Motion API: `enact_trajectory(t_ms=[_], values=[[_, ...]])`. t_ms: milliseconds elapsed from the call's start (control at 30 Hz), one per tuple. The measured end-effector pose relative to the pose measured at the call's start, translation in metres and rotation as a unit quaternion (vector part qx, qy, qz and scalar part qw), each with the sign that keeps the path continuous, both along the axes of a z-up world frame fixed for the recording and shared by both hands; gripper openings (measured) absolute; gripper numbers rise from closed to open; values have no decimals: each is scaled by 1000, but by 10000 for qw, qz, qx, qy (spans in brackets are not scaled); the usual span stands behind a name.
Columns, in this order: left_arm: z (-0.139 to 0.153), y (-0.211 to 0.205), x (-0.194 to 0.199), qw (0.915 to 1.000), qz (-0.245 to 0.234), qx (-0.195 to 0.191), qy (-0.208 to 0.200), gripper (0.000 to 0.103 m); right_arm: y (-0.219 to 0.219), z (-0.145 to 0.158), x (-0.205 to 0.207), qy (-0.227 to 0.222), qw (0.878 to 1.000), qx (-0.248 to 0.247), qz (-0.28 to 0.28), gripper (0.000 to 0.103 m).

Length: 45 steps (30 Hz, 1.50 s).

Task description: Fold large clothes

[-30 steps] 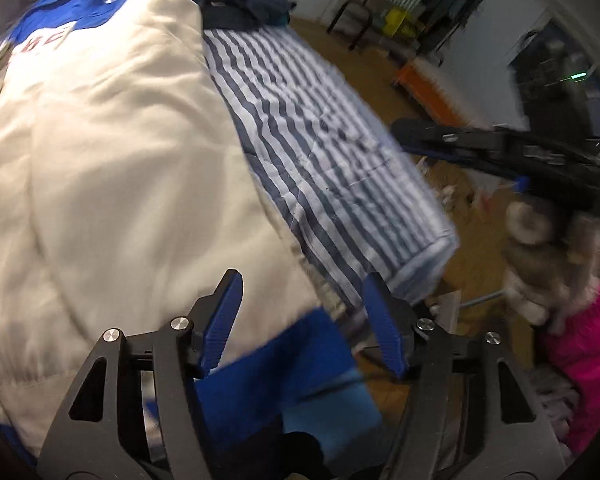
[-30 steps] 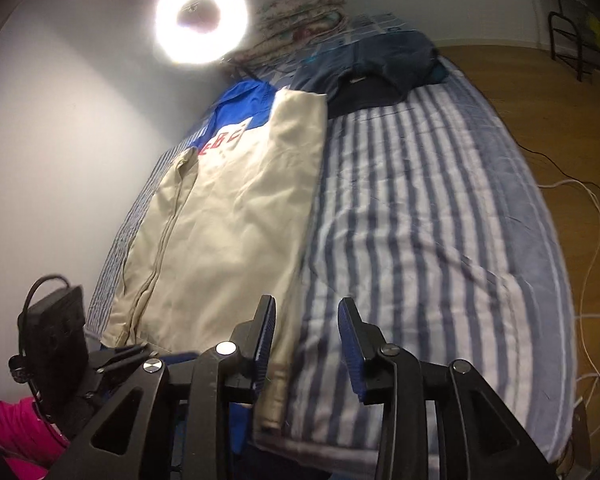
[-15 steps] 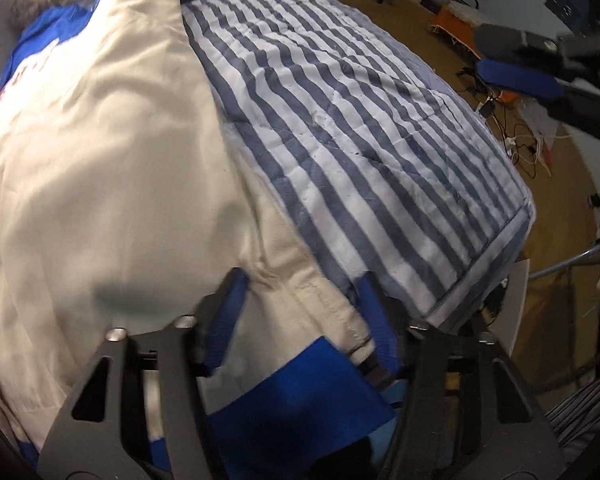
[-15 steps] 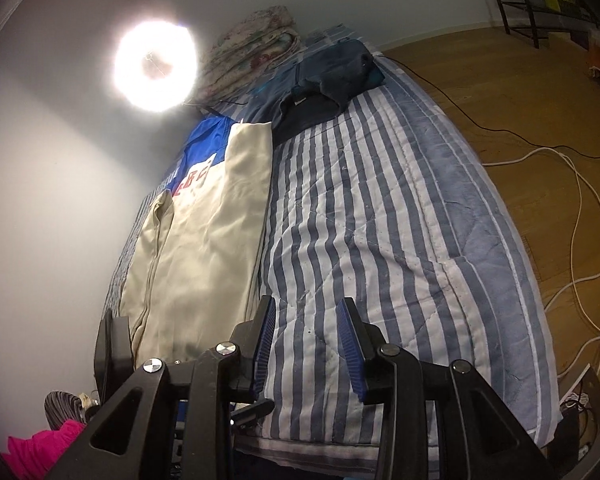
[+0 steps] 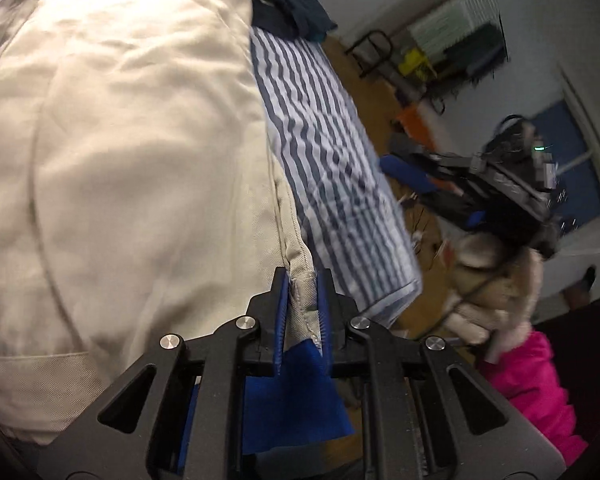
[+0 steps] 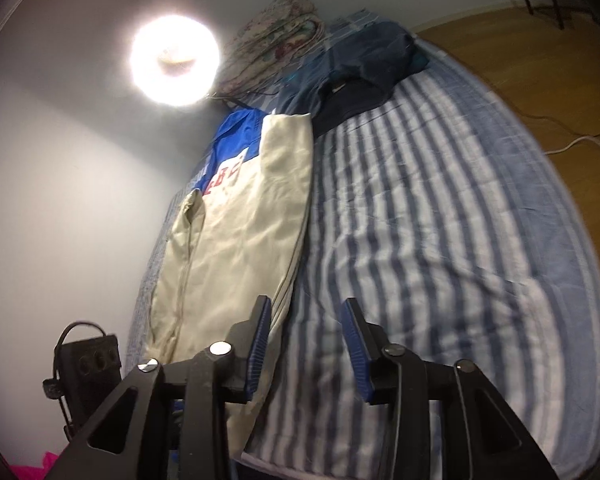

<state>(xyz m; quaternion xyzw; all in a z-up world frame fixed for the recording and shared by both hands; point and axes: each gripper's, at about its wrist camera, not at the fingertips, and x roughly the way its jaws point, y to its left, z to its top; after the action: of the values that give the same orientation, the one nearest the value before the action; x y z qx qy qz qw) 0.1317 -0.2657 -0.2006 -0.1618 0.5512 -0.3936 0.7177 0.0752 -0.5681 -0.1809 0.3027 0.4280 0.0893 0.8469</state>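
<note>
A large cream jacket [image 5: 132,152] with a blue yoke and red letters lies lengthwise on the striped bed [image 5: 328,136]. It also shows in the right wrist view [image 6: 240,240]. My left gripper [image 5: 303,312] is shut on the jacket's near hem corner, where cream cloth meets a blue panel [image 5: 296,396]. My right gripper [image 6: 306,344] is open and empty, above the jacket's right edge near the foot of the bed [image 6: 440,220]. It shows blurred in the left wrist view [image 5: 404,170].
Dark blue clothes [image 6: 364,68] and a floral bundle [image 6: 276,36] lie at the head of the bed. A bright ring light [image 6: 174,60] is by the wall. Cables [image 6: 580,140] run on the wooden floor at right. A black box [image 6: 88,368] stands at lower left.
My left gripper has closed on the jacket's hem corner; it was open before. My right gripper has shifted left, back toward the jacket's edge, still open.
</note>
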Motion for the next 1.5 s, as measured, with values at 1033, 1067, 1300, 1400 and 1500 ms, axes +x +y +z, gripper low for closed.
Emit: enact_trajectory(t_ms=[1033,1067,1300,1400,1500], values=[[6,106,-17,9969,666,58,-412,9,158,-11,226,661,9714,-2263,274,2],[6,110,-20,9955,699,290,-564,5,172,-5,228,595,9671,-2448,364,2],[-1,133,-39,9820,910,1234,-1100,5,255,1,240,418,9503,-2925,986,2],[-3,144,-46,9796,949,1321,-1177,5,282,-3,245,424,9476,-2956,1132,1],[-3,153,-52,9785,978,1342,-1221,5,303,-8,249,440,9446,-3008,1238,1]])
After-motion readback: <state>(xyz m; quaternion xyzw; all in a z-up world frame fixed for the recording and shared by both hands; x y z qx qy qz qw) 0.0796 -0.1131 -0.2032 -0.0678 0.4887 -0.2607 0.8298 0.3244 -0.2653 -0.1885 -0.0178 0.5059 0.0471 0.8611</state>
